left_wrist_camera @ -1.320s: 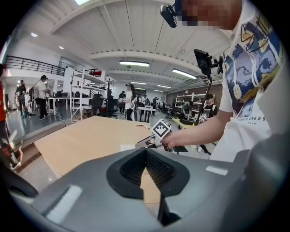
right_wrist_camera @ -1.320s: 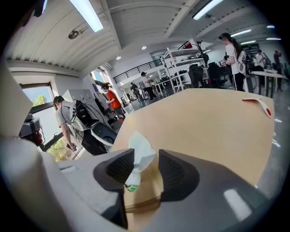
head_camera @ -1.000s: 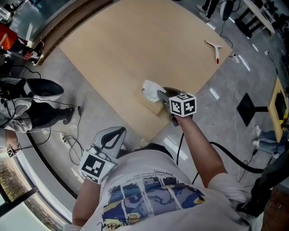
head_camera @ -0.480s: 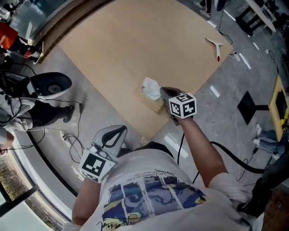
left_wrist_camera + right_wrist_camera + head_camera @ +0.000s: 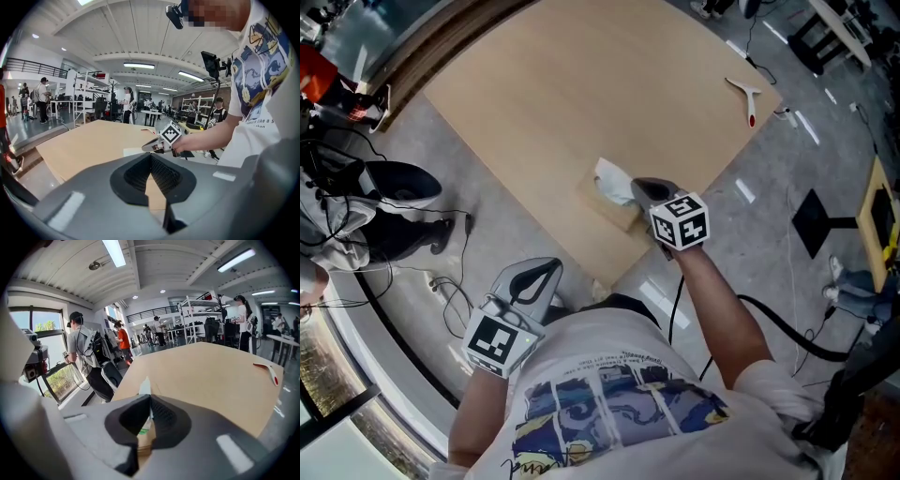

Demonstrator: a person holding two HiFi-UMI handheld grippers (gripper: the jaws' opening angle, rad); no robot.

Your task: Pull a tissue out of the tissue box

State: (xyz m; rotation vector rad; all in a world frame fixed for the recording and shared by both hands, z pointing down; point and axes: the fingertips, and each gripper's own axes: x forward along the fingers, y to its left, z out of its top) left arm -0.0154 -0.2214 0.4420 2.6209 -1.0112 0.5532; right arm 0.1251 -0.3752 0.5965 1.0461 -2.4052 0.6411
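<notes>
A brown tissue box [image 5: 613,212] sits near the closest corner of the wooden table [image 5: 581,84]. A white tissue [image 5: 610,179] stands up out of its top. My right gripper [image 5: 636,190] reaches in from the right and is shut on that tissue. In the right gripper view the tissue [image 5: 145,385] is pinched between the jaws and sticks out past the tips, with the box [image 5: 144,442] underneath. My left gripper [image 5: 551,269] hangs off the table beside my body, jaws together and holding nothing. The left gripper view shows the right gripper [image 5: 146,147] ahead.
A white tool with a red tip [image 5: 748,98] lies near the table's far right edge. The table corner ends just below the box. A black stool [image 5: 389,183] and cables are on the floor at left. People stand in the background.
The right gripper's jaws closed on the tissue and rose slightly, rolling a little. The left gripper stayed where it was.
</notes>
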